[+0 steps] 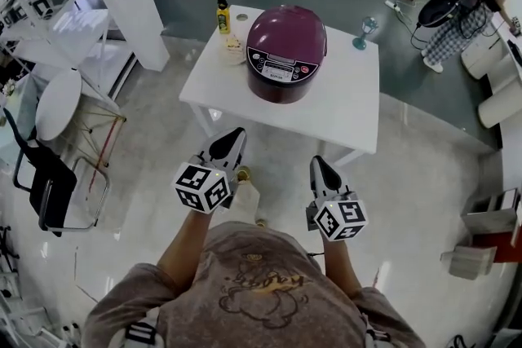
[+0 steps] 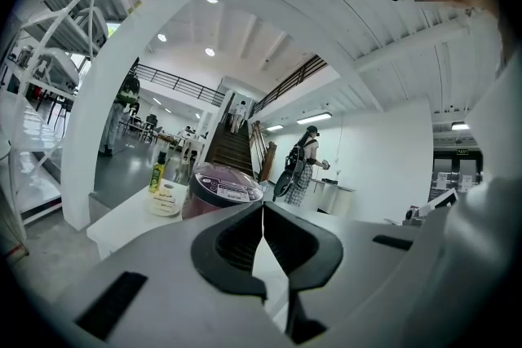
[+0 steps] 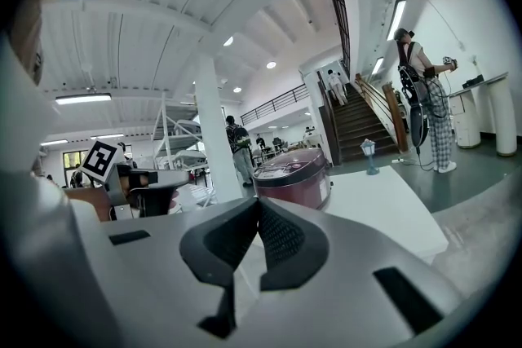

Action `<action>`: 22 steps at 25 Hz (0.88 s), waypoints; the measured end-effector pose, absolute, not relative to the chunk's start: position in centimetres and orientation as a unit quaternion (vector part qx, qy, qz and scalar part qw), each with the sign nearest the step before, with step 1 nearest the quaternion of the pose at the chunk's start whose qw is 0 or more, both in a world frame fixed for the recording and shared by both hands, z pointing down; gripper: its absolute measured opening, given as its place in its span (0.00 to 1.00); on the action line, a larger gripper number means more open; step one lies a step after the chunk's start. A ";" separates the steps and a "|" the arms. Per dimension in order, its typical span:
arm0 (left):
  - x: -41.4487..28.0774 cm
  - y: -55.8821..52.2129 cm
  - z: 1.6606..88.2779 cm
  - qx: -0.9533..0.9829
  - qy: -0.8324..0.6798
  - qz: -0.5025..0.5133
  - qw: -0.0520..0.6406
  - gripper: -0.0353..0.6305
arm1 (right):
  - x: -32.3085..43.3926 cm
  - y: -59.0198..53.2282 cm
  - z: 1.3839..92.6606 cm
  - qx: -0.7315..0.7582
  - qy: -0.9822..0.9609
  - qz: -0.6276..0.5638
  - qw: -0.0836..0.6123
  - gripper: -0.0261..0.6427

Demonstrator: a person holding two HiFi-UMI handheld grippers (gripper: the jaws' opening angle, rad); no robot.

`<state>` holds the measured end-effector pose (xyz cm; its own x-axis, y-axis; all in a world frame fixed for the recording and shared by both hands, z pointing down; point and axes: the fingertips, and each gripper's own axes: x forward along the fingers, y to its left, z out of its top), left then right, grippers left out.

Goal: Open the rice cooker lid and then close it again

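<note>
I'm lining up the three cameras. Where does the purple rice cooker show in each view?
Head view: the rice cooker sits at upper centre, on the white table.
Left gripper view: the rice cooker is just left of centre, with only its top showing.
Right gripper view: the rice cooker is just right of centre, at mid height.
Shared landmark: the white table under it, seen in all three views.

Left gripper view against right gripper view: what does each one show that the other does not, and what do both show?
Only the left gripper view: a bottle and a bowl beside the cooker. Only the right gripper view: a glass near the table's far edge, and the left hand-held gripper off to the side. Both: the cooker with its lid down on the white table, the stairs behind, and each view's own jaws together.
</note>
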<state>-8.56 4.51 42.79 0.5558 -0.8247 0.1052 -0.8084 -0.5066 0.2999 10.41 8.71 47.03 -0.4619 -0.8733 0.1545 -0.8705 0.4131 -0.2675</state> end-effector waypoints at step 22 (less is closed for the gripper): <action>-7.9 -11.0 42.7 0.883 -0.440 -0.034 0.163 0.09 | 10.6 -5.9 46.6 -0.540 0.829 -0.148 -0.003 0.04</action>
